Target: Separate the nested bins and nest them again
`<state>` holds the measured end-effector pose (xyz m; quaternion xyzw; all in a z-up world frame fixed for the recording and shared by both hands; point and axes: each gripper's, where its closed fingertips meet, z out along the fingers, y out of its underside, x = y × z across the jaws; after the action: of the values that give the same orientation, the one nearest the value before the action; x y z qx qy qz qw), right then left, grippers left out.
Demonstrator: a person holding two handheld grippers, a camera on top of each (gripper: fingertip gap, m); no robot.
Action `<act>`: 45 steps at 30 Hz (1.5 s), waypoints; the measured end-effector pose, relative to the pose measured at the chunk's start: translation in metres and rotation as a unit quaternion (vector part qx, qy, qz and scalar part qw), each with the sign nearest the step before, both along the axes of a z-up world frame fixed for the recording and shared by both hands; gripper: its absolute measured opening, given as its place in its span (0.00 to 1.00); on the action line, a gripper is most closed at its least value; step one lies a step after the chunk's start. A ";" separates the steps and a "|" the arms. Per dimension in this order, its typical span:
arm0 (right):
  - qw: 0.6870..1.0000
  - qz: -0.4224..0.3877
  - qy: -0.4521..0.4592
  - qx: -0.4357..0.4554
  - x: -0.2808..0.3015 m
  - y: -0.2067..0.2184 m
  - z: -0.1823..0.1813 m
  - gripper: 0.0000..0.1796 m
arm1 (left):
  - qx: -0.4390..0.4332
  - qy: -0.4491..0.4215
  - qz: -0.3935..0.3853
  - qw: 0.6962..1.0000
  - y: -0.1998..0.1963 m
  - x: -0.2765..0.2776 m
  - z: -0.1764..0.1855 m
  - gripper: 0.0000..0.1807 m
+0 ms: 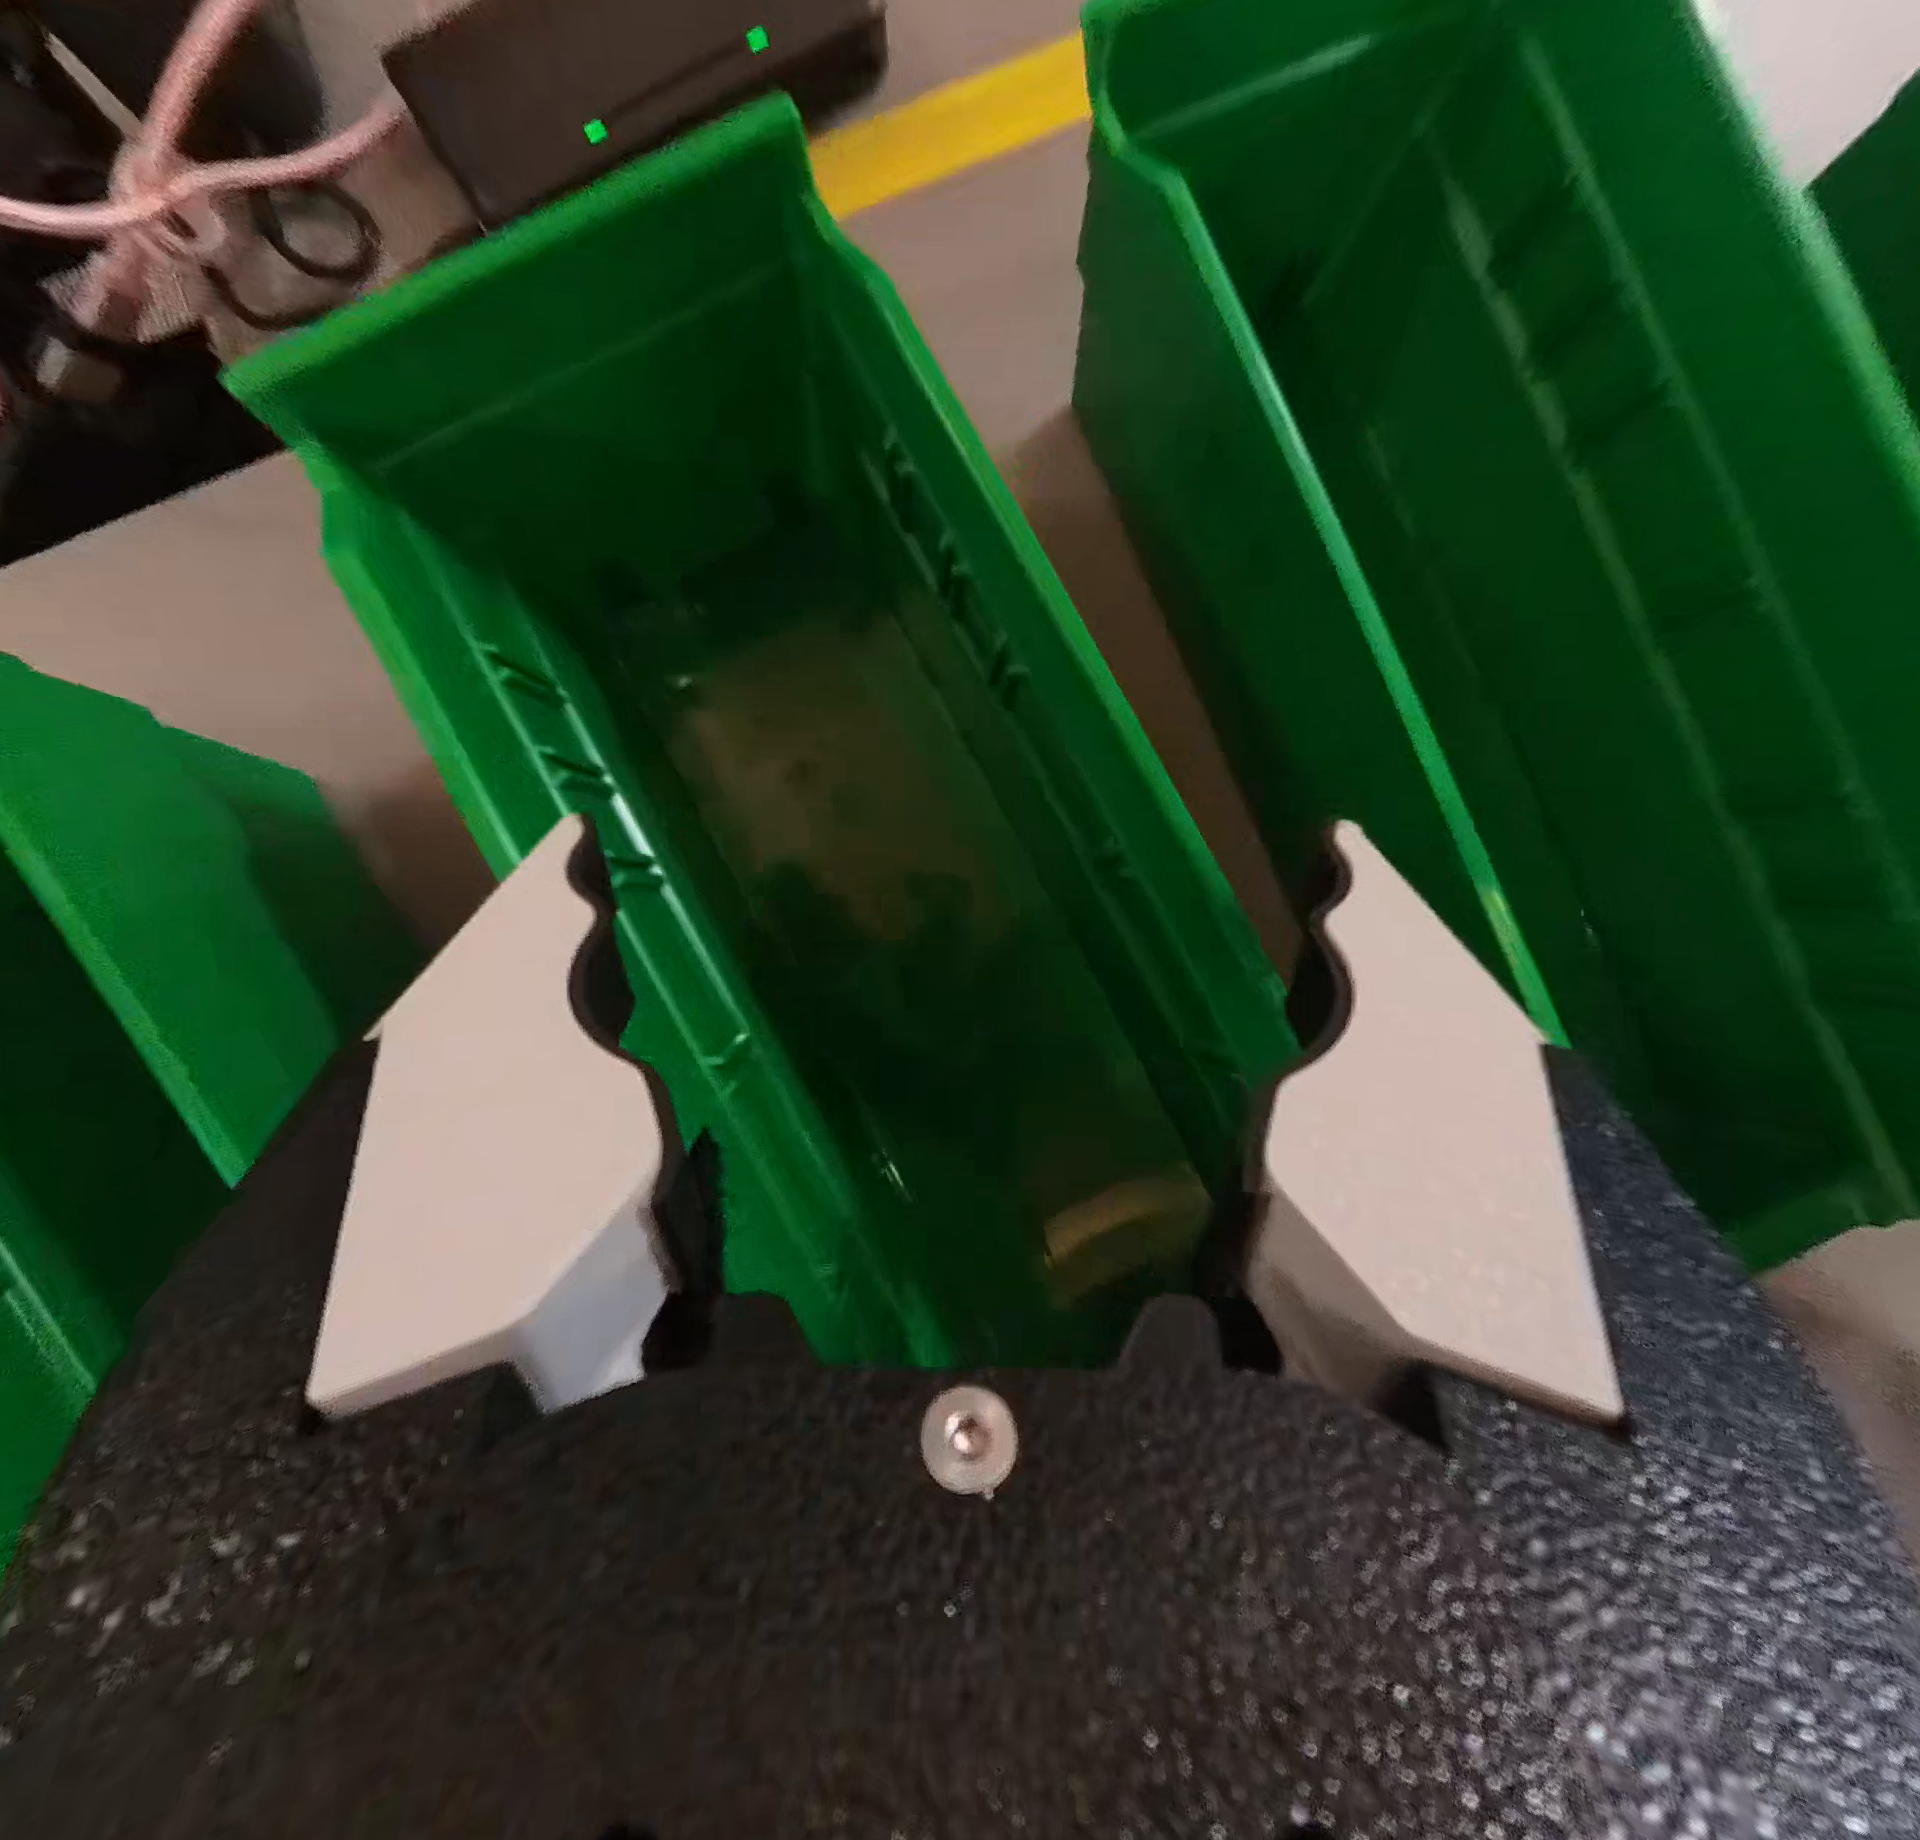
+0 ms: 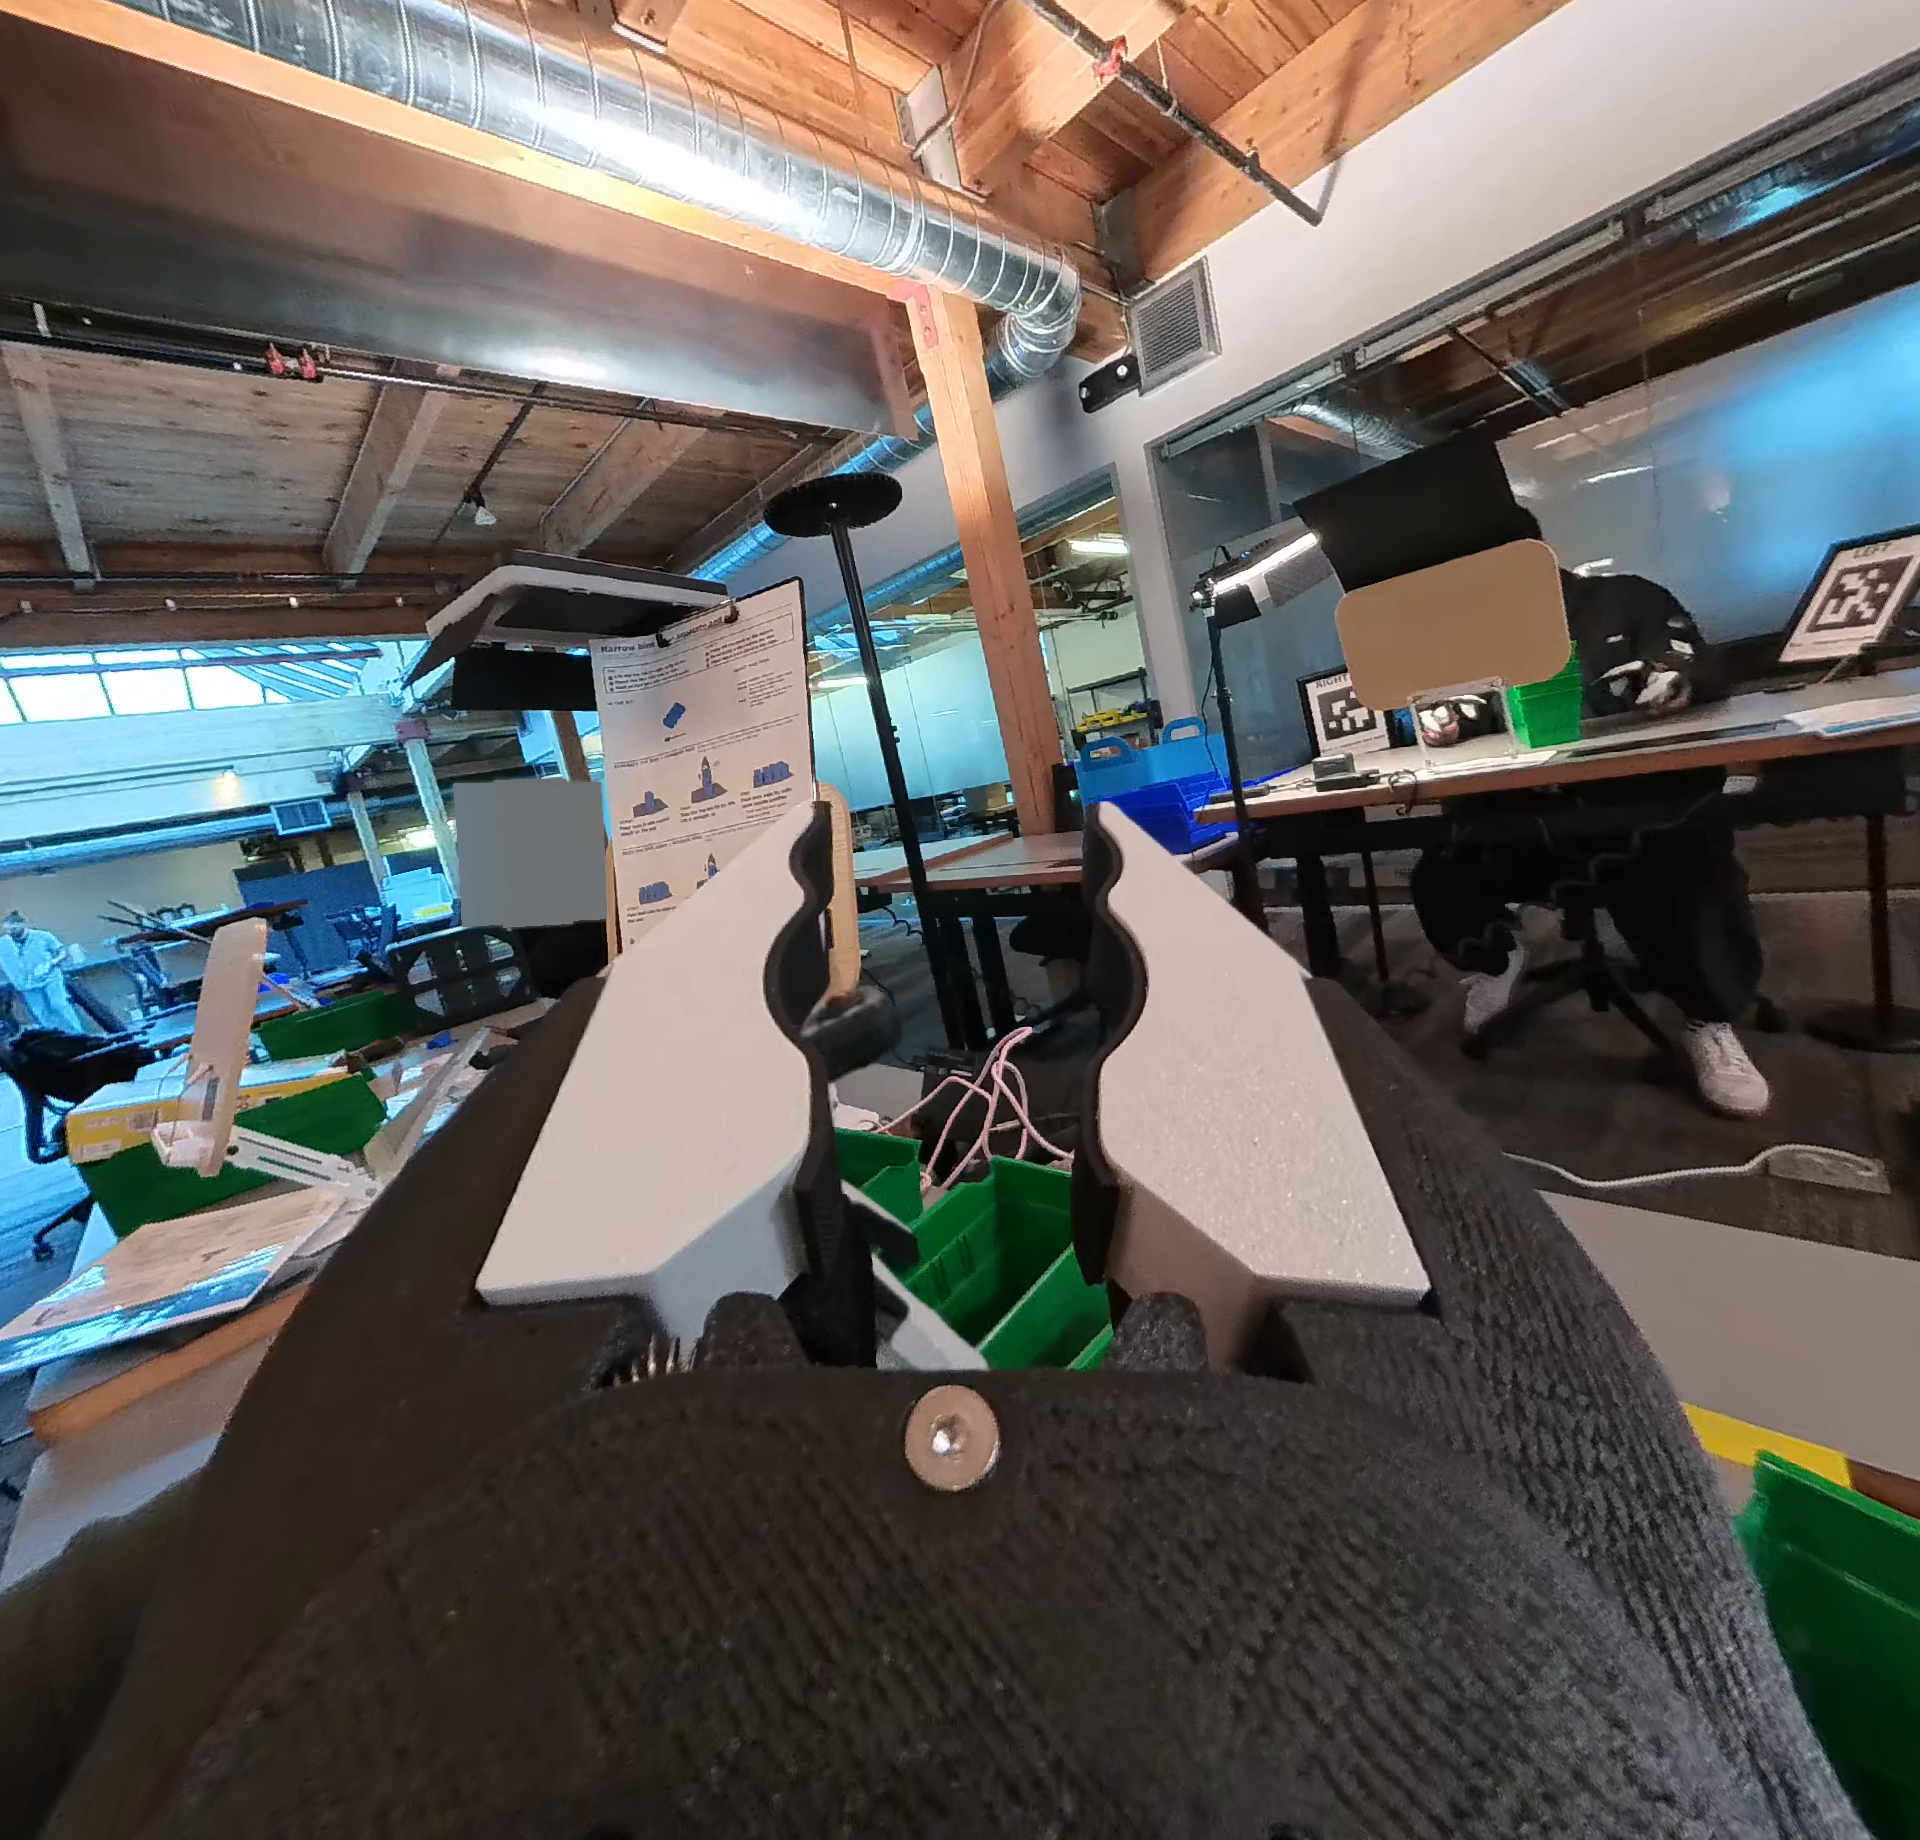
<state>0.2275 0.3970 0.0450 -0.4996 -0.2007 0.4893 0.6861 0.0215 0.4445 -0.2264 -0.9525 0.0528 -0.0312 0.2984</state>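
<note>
Three green plastic bins on the beige worktop (image 1: 1039,356). Middle narrow bin (image 1: 727,543) straddled by the spread left claw (image 1: 956,845), nothing pinched; wider bin (image 1: 1455,440) just right of it. Right claw (image 2: 956,824) raised, parted, empty. Advised: walls gripped squarely, lifted straight.

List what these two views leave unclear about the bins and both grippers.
- Left wrist view: the left gripper straddles the middle green bin; motion blur hides whether it is gripping.
- Left wrist view: the right green bin is blurred and cut off by the frame edge.
- Right wrist view: the right gripper covers most of the green bins.
</note>
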 end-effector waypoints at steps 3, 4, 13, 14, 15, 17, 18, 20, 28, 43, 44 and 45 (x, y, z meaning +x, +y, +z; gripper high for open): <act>1.000 0.001 0.004 -0.003 0.001 0.001 0.000 0.26 | -0.051 0.036 -0.002 0.998 -0.008 0.003 -0.013 0.74; 1.000 0.002 0.005 -0.005 0.002 0.002 -0.001 0.26 | -0.063 0.051 -0.001 0.997 -0.010 0.003 -0.015 0.74; 1.000 0.004 0.017 -0.010 0.008 0.004 0.000 0.26 | -0.086 0.034 -0.045 0.995 -0.022 0.008 -0.007 0.30; 1.000 0.005 0.017 -0.011 0.008 0.004 0.000 0.26 | -0.070 0.046 -0.059 0.995 -0.020 0.007 -0.002 0.34; 1.000 0.007 0.018 -0.012 0.009 0.004 -0.001 0.26 | -0.061 0.097 -0.054 0.992 -0.020 -0.005 0.000 0.38; 1.000 0.008 0.020 -0.012 0.010 0.003 0.000 0.26 | -0.072 0.125 -0.056 0.988 -0.026 -0.011 -0.004 0.46; 1.000 0.007 0.022 -0.012 0.011 0.003 0.000 0.26 | -0.074 0.101 -0.062 0.990 -0.028 -0.006 -0.005 0.50; 1.000 0.008 0.026 -0.012 0.013 0.003 0.001 0.26 | -0.053 0.030 -0.058 0.996 -0.026 0.004 0.004 0.58; 0.999 0.012 0.044 -0.015 0.020 0.003 0.003 0.26 | -0.061 -0.138 -0.046 0.988 -0.028 0.010 0.028 0.52; 0.999 0.018 0.039 -0.024 0.014 0.007 0.000 0.26 | 0.015 -0.099 -0.041 0.994 -0.010 0.025 0.057 0.69; 0.999 0.017 0.040 -0.025 0.014 0.007 0.000 0.26 | 0.003 -0.063 -0.017 0.998 -0.011 0.010 0.054 0.76; 0.999 0.017 0.041 -0.025 0.015 0.008 0.000 0.26 | -0.032 -0.023 0.004 0.999 -0.018 -0.005 0.045 0.84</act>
<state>0.2422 0.4046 0.0448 -0.4928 -0.1683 0.5259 0.6726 0.0168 0.4269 -0.1816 -0.9609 0.0415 -0.0535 0.2686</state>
